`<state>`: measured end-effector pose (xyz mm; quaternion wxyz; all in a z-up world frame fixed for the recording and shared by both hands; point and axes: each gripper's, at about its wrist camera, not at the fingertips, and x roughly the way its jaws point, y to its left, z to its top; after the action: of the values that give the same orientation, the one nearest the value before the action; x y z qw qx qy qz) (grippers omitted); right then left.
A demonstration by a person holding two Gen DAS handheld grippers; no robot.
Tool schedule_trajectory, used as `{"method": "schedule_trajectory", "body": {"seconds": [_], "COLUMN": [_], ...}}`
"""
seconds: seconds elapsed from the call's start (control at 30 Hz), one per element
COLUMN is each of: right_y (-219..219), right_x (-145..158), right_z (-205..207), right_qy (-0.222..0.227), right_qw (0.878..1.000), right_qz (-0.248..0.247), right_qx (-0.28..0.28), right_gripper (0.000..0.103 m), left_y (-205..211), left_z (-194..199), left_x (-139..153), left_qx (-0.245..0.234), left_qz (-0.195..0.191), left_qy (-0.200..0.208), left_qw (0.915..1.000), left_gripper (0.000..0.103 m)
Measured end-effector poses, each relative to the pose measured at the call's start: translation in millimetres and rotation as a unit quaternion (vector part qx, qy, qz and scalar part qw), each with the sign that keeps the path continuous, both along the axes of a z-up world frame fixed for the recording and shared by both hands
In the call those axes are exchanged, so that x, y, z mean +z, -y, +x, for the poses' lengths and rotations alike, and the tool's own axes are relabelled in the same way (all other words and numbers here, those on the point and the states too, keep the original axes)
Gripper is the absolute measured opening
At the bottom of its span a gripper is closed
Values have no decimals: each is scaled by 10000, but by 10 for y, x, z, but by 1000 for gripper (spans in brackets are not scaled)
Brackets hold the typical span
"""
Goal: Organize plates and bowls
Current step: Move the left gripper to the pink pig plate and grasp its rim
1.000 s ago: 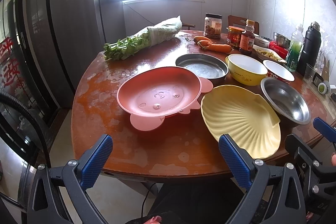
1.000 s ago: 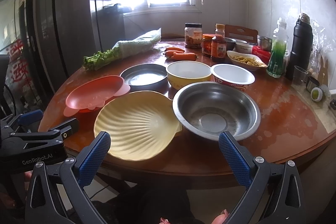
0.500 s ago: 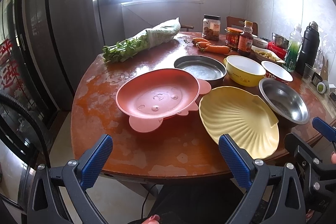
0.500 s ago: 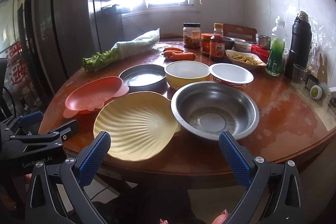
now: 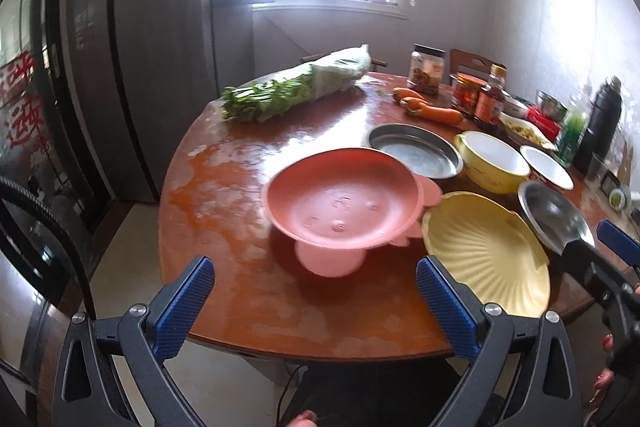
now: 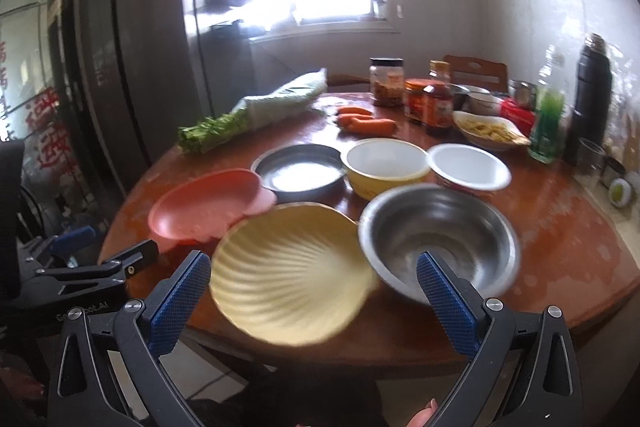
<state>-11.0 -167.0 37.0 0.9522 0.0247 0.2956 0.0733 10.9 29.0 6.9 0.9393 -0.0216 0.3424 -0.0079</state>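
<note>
Left tongs (image 5: pixel 314 301) spread wide, nothing between the blue pads, hanging off the near edge of the round brown worktop (image 5: pixel 224 195). Right tongs (image 6: pixel 312 293) likewise spread and empty, at the near edge.

Pink plate (image 5: pixel 344 203) sits straight ahead of the left tongs, near the worktop's middle-front; its ear tab touches the rim of the yellow shell plate (image 5: pixel 486 255), which lies to its right at the near edge. In the right wrist view the shell plate (image 6: pixel 292 271) fills the gap between the pads but is not gripped; the steel bowl (image 6: pixel 438 239) is just right of it, rims touching or nearly so, with the right pad in front of the bowl.

Behind: flat steel pan (image 6: pixel 300 173) next to the pink plate, then yellow bowl (image 6: pixel 386 167), then white bowl (image 6: pixel 468 167), in a row, close together.

Farther back: bagged greens (image 5: pixel 296 89), carrots (image 5: pixel 430 107), jars (image 6: pixel 400 87), sauce bottle (image 6: pixel 438 99), a dish of food (image 6: pixel 490 133), green bottle (image 6: pixel 550 115), black flask (image 6: pixel 592 87).

Near frames blurred by motion. Fingertips of a hand (image 5: pixel 606 367) show on the right tongs' handle in the left view.
</note>
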Motion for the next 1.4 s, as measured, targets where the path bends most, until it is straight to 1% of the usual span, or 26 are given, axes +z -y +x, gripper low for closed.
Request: {"method": "schedule_trajectory", "body": {"seconds": [0.13, 0.2, 0.37, 0.43, 0.5, 0.63, 0.73, 0.8, 0.9, 0.97, 1.0, 1.03, 1.07, 1.1, 1.2, 1.23, 1.3, 1.33, 1.4], "right_y": [-139, -202, -427, -503, -564, -602, -605, -618, -619, -618, -622, -630, -640, -647, -654, -659, -679, -687, -703], "right_x": [28, 18, -101, -174, -244, -381, -417, -429, -474, -492, -515, -532, -543, -545, -553, -552, -557, -562, -560], "right_z": [286, 440, 864, 1000, 1131, 1270, 1330, 1383, 1471, 1501, 1526, 1546, 1551, 1554, 1584, 1589, 1592, 1595, 1590], "right_qy": [-173, -274, -621, -752, -880, -1072, -1059, -1045, -1132, -1186, -1233, -1280, -1283, -1274, -1304, -1300, -1297, -1312, -1282], "right_qw": [9995, 9990, 9968, 9957, 9944, 9926, 9928, 9925, 9912, 9904, 9896, 9889, 9886, 9886, 9878, 9879, 9873, 9869, 9866], "right_qz": [79, 119, -75, -185, -188, -171, -236, -268, -265, -254, -288, -316, -350, -383, -338, -392, -456, -462, -490], "right_qx": [242, 337, 491, 516, 549, 552, 501, 567, 631, 663, 689, 689, 700, 707, 778, 752, 790, 821, 879], "right_gripper": [103, 103, 103, 103, 103, 103, 102, 100, 95, 84, 80, 73, 70, 68, 58, 54, 51, 46, 44], "left_y": [-183, -275, -416, -428, -436, -439, -450, -441, -439, -448, -457, -466, -463, -463, -424, -402, -369, -360, -340], "left_z": [133, 217, 417, 494, 573, 695, 776, 815, 868, 905, 917, 931, 937, 939, 945, 947, 951, 949, 943], "left_x": [-45, -75, -146, -172, -209, -288, -341, -355, -388, -411, -421, -434, -442, -447, -470, -477, -484, -483, -482], "left_qx": [146, 175, 277, 244, 189, 166, 133, 106, 78, 74, 83, 108, 110, 103, 8, -26, -43, -56, -85], "left_qz": [-41, -134, -213, -212, -246, -267, -343, -353, -382, -399, -410, -425, -439, -470, -554, -559, -521, -532, -521], "left_qy": [-127, -193, -321, -378, -446, -553, -630, -628, -687, -726, -737, -747, -754, -762, -787, -800, -810, -798, -765], "left_qw": [9998, 9996, 9989, 9988, 9985, 9980, 9973, 9973, 9969, 9965, 9964, 9962, 9961, 9959, 9954, 9952, 9953, 9954, 9957], "left_gripper": [102, 102, 102, 102, 102, 102, 102, 102, 102, 102, 102, 101, 100, 99, 97, 95, 90, 86, 80]}}
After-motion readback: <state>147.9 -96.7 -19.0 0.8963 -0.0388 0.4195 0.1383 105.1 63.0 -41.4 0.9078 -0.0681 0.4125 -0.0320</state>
